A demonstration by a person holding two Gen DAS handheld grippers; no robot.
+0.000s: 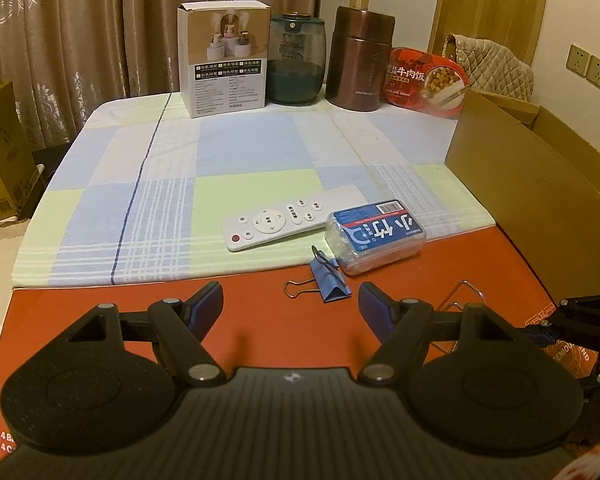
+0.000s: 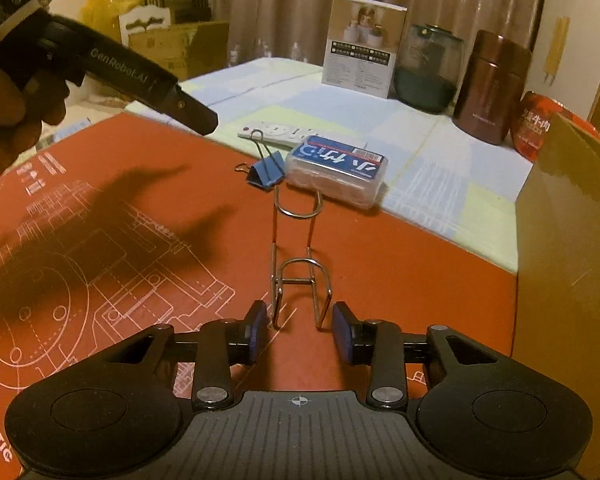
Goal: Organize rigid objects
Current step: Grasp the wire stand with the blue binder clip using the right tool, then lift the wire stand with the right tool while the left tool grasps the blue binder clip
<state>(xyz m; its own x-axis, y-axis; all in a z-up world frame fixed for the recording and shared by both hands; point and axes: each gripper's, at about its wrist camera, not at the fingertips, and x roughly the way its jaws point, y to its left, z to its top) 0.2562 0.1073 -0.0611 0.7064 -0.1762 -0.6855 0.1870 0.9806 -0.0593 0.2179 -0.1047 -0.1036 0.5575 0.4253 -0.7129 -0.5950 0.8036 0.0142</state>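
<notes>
On the orange printed board [image 2: 400, 264] lies a bent wire holder [image 2: 300, 236], with its near end just ahead of and between my right gripper [image 2: 300, 309], which stands open with its pads clear of the wire. Beyond it are a blue binder clip [image 2: 266, 174], a clear plastic box with a blue label [image 2: 336, 172] and a white remote [image 2: 276, 132]. In the left wrist view my left gripper [image 1: 290, 292] is open and empty, just short of the binder clip [image 1: 334, 290], with the box [image 1: 376, 236] and the remote [image 1: 292, 218] behind.
An open cardboard box [image 1: 540, 184] stands at the right edge. At the back of the checked cloth [image 1: 240, 148] stand a white carton [image 1: 224, 60], a teal glass jar [image 1: 296, 64], a brown flask [image 1: 360, 60] and a red meal bowl [image 1: 424, 80]. A hand [image 2: 12, 120] holds the left gripper.
</notes>
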